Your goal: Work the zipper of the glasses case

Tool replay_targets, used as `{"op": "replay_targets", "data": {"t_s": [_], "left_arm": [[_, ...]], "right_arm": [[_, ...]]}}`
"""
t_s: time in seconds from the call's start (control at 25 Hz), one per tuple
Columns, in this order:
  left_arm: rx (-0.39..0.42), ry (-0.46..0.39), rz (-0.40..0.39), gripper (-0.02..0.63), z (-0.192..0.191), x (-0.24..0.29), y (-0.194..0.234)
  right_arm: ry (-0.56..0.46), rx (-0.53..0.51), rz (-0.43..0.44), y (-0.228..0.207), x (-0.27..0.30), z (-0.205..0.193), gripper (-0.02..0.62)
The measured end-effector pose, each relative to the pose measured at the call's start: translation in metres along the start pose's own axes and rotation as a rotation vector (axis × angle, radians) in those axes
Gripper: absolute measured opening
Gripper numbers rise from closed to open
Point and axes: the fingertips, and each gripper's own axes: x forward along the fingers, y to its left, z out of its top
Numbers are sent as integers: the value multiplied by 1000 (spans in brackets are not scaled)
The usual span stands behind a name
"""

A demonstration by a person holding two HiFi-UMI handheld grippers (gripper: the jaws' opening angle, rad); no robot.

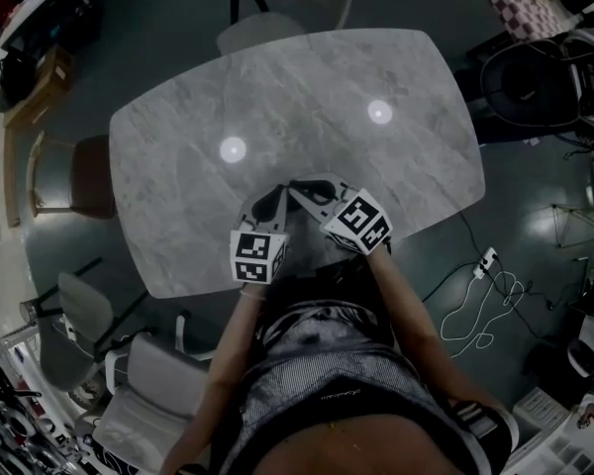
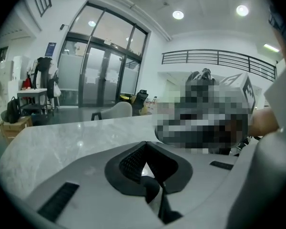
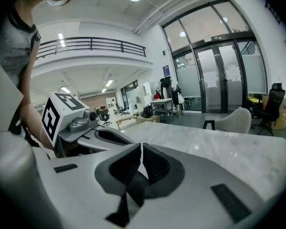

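No glasses case shows in any view. Both grippers hang side by side over the near edge of the grey marble table (image 1: 297,97), tips close together. In the head view the left gripper (image 1: 274,198) sits just left of the right gripper (image 1: 303,188). The left gripper view has its dark pads (image 2: 133,162) meeting at the tips of the left gripper (image 2: 144,146), with nothing between them. In the right gripper view the right gripper (image 3: 141,148) shows only a thin slit between its pads (image 3: 155,163), and I see nothing held. The left gripper's marker cube (image 3: 57,113) lies at that view's left.
Chairs ring the table: one at the far side (image 1: 277,8), one at the left (image 1: 74,176), two pale ones near my left (image 1: 129,404). White cables (image 1: 485,295) trail on the floor at right. Two ceiling-light reflections (image 1: 233,149) shine on the tabletop.
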Motion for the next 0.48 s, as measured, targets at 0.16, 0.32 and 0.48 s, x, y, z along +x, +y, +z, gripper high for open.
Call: {"op": "replay_targets", "data": {"t_s": [0.16, 0.32, 0.48], "left_arm": [[25, -43, 24, 6, 27, -7, -4], [55, -88, 38, 6, 51, -16, -7], [84, -133, 57, 6, 78, -27, -7]], "right_arm": [[-50, -14, -11, -3, -14, 19, 66], [-101, -48, -24, -4, -25, 40, 67], [-155, -96, -38, -3, -33, 71, 67]]}}
